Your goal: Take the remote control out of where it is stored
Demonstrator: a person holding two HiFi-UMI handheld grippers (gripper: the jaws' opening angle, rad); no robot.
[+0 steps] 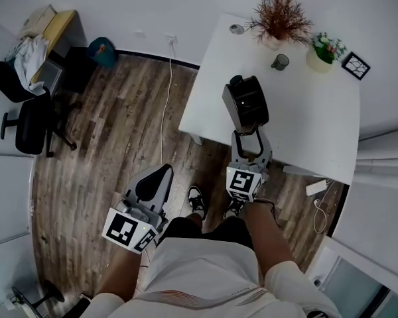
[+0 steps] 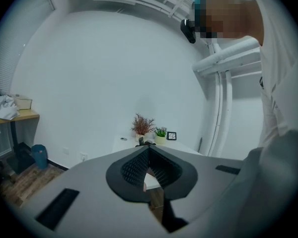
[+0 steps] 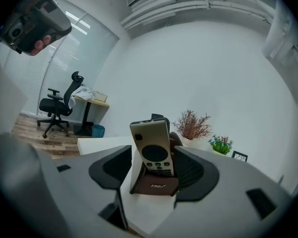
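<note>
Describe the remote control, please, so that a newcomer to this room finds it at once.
On the white table, away from the potted plants along its far edge, stands a dark brown holder. The remote control is the pale slim bar upright in it; its black round pad and small buttons set it apart.

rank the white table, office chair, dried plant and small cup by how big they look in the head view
1. white table
2. office chair
3. dried plant, not far behind the chair
4. small cup
</note>
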